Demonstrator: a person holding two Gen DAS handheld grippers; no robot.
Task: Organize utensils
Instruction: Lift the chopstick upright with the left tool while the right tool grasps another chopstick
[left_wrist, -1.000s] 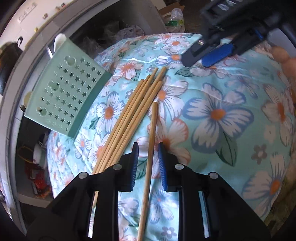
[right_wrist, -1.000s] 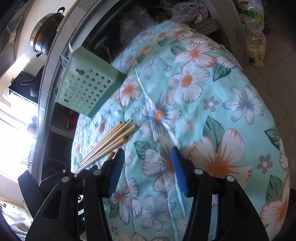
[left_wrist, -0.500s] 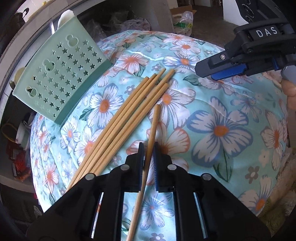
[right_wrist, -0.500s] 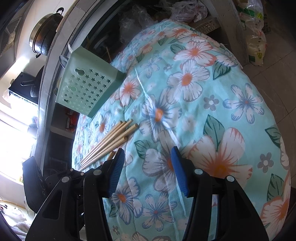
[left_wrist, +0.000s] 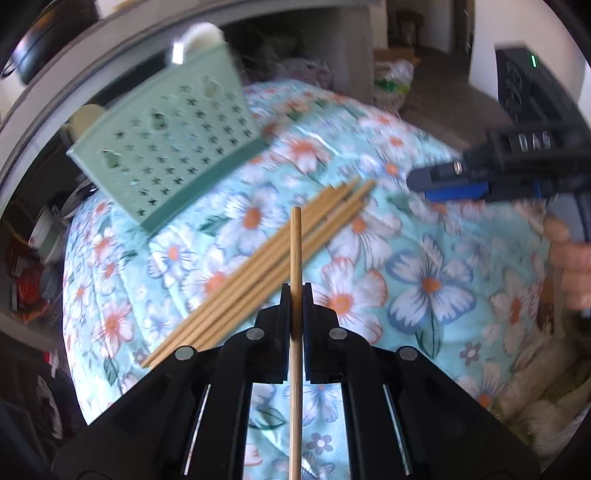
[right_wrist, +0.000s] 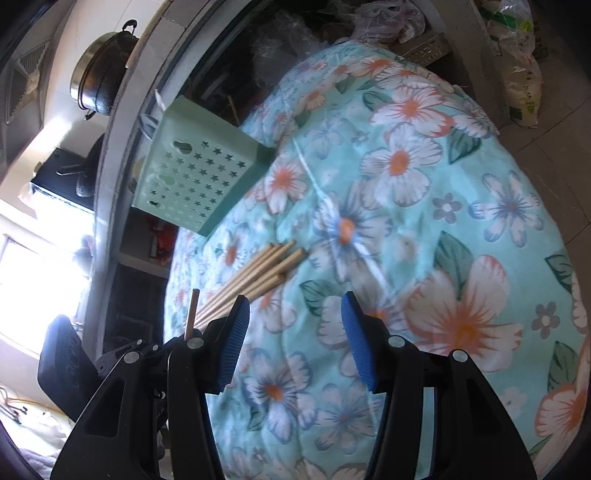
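Single chopstick (left_wrist: 295, 258): pale wood, straight, blunt tip. Left claw (left_wrist: 295, 295) clamped on it mid-shaft, clear of floral cloth (left_wrist: 424, 280). Chopstick bundle (left_wrist: 258, 266) just left-ahead; green holder (left_wrist: 166, 147) beyond. Right claw (right_wrist: 291, 332) half open, empty; open cloth ahead.

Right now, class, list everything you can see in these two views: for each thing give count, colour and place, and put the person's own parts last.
held chopstick: one, light wood, clamped in the left gripper, raised above the pile
chopstick pile: about five, light wood, lying together on the cloth
holder: one, pale green with star holes, at the cloth's far edge
cloth: one, turquoise with white and orange flowers, over the table
pot: one, metal, on the counter behind
sack: one, white plastic, on the floor
left gripper: black, shut on the held chopstick
right gripper: black with blue pads, open, nothing between them
hand: one, holding the right gripper's handle
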